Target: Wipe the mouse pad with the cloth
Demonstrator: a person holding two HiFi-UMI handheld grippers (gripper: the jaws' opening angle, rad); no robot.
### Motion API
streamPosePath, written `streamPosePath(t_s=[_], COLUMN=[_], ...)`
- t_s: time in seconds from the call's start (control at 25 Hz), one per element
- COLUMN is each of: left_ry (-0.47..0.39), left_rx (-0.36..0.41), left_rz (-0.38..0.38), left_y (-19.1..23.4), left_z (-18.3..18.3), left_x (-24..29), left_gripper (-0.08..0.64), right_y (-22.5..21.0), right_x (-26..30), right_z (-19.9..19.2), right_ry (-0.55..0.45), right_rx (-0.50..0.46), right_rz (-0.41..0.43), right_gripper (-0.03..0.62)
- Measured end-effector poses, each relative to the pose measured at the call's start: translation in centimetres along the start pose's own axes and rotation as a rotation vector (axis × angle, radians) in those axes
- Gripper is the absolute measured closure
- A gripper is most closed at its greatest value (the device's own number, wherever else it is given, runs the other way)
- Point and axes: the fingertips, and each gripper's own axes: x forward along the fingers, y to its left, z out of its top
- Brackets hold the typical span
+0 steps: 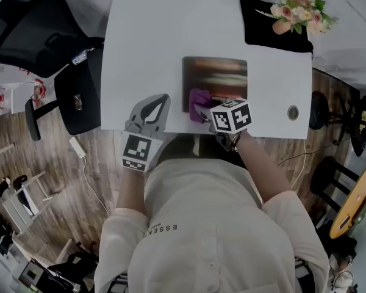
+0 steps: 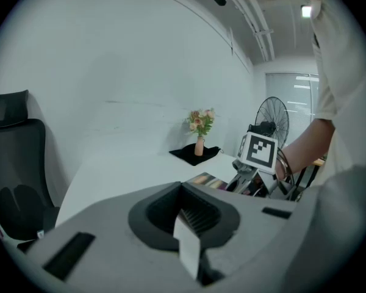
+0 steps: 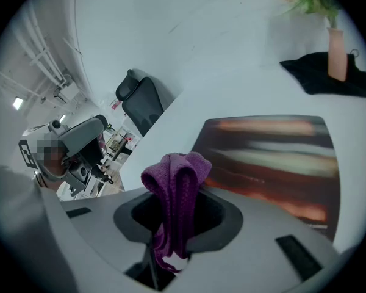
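Right gripper (image 1: 199, 110) at the near left corner of the mouse pad (image 1: 222, 75), jaws clamped on the purple cloth (image 1: 199, 96). In the right gripper view the cloth (image 3: 174, 185) stands up in a bunched fold. Its lower end drops into the jaw slot and is lost there. Whether the cloth touches the pad (image 3: 274, 157): cannot tell. Pad print smeared, unreadable. The pad's near edge is partly covered by the cloth and the marker cube.

Left gripper (image 1: 161, 101) rests over bare white table (image 1: 146, 47), left of the pad, jaws closed together on nothing. From the left gripper view only a sliver of the pad (image 2: 202, 179) shows past the gripper body. The person's torso hides the table's near edge.
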Motion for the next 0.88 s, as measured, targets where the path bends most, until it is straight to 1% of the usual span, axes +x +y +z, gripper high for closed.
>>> streamPosePath(t_s=[0.16, 0.28, 0.56, 0.76, 0.88], left_ry=[-0.002, -0.005, -0.011, -0.018, -0.013], left_rx=[-0.003, -0.005, 0.008, 0.014, 0.017], left_rz=[0.000, -0.006, -0.032, -0.042, -0.045], left_y=[1.0, 1.5, 1.7, 0.9, 0.4], left_z=[-0.5, -0.8, -0.6, 0.1, 0.0], left_x=[-1.0, -1.5, -0.8, -0.4, 0.1], left_gripper=[0.558, 0.558, 0.559, 0.558, 0.559], right_y=[1.8, 2.3, 1.2, 0.1, -0.7], right_x=[2.0, 3.0, 3.2, 2.2, 1.7], right_z=[-0.1, -0.3, -0.5, -0.9, -1.1], right_ry=[0.023, 0.037, 0.042, 0.038, 0.037], right_rx=[-0.013, -0.020, -0.061, -0.025, -0.020], right_rz=[0.014, 0.002, -0.069, -0.070, -0.076], right_gripper=[0.480, 0.480, 0.480, 0.480, 0.480])
